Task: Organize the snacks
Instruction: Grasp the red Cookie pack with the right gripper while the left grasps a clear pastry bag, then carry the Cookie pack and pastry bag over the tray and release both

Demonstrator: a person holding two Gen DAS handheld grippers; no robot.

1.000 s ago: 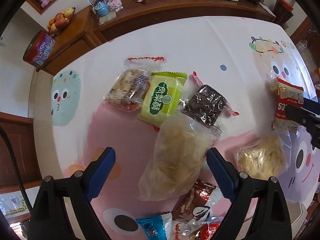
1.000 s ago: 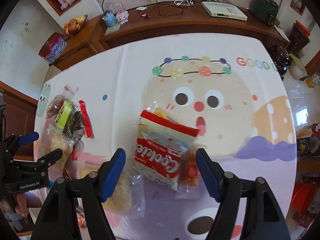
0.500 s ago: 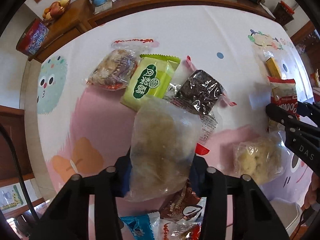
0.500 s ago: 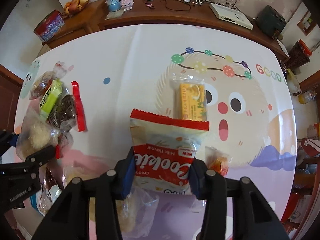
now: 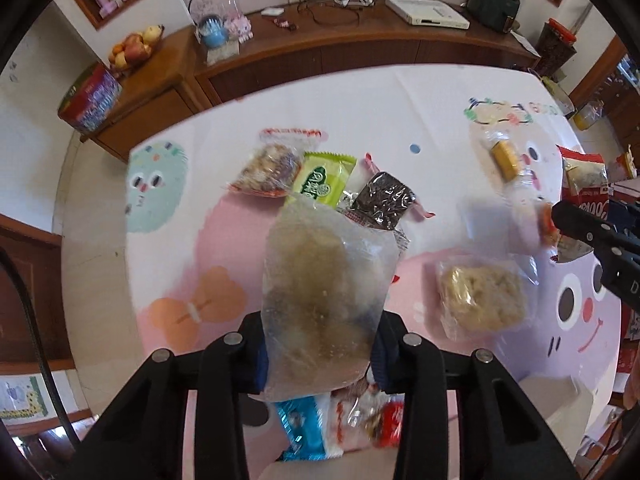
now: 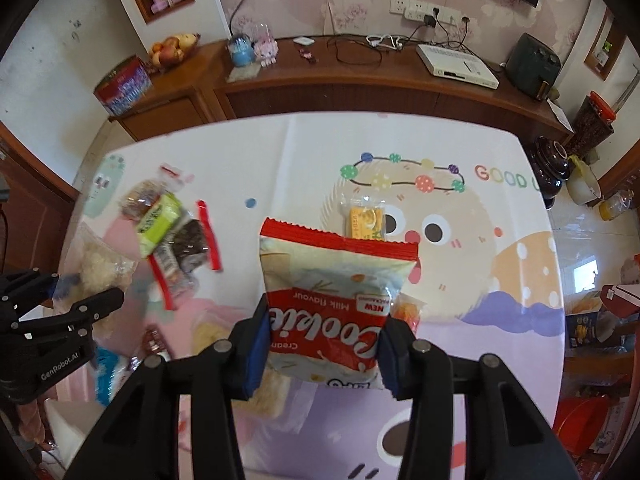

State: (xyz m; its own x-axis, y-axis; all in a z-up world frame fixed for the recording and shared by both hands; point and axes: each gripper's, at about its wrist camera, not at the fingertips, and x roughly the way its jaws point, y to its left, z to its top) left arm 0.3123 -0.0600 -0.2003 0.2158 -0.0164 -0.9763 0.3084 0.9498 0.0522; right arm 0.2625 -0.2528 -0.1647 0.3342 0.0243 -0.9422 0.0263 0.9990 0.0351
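My left gripper [image 5: 320,356] is shut on a clear bag of pale crumbly snack [image 5: 324,300] and holds it above the table. My right gripper [image 6: 322,356] is shut on a red and white cookie pack [image 6: 332,300], also lifted. On the table lie a nut bar [image 5: 266,170], a green pack [image 5: 322,180], a dark brownie pack [image 5: 386,200], a yellow wafer pack [image 6: 366,220] and another clear crumbly bag [image 5: 484,296]. More wrapped snacks [image 5: 340,428] lie under the left gripper.
The table has a cartoon-print cloth [image 6: 440,184]. A wooden sideboard [image 6: 360,80] stands behind it with a fruit bowl [image 6: 172,46], a red tin [image 6: 122,86] and a white box [image 6: 456,66]. A white bin edge [image 5: 560,400] shows at lower right.
Both grippers closed on their packs and lifted them off the table. The view of each has risen, showing more of the room.
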